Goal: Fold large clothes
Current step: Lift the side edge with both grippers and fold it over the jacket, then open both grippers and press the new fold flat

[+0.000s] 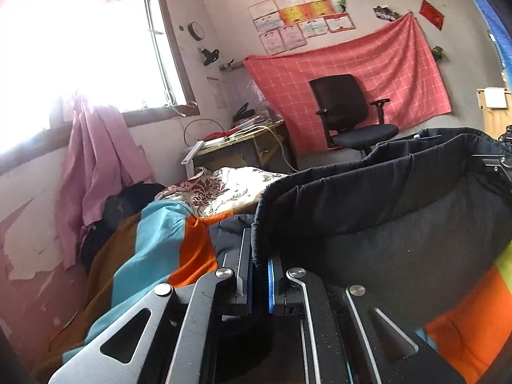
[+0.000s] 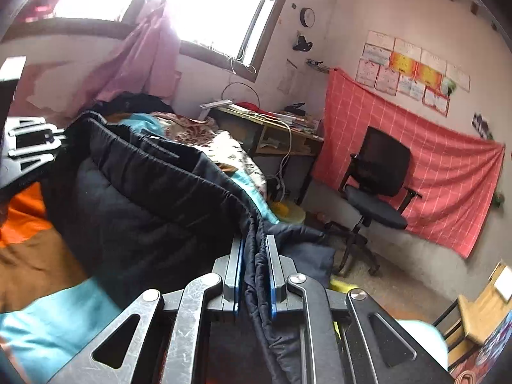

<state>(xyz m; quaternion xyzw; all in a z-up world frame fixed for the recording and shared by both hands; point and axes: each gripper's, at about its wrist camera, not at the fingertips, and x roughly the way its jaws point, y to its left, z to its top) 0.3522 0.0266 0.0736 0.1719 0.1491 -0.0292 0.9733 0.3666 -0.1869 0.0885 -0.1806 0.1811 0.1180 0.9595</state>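
The bright window (image 1: 80, 48) is blown out to white, so nothing beyond its glass can be made out. The sheets of paper pinned to the wall (image 1: 300, 19) are too small to read. The dark padded garment (image 2: 153, 198) hides much of the striped orange, blue and brown bedcover (image 2: 38, 256), and its lower part runs out past the bottom edge.
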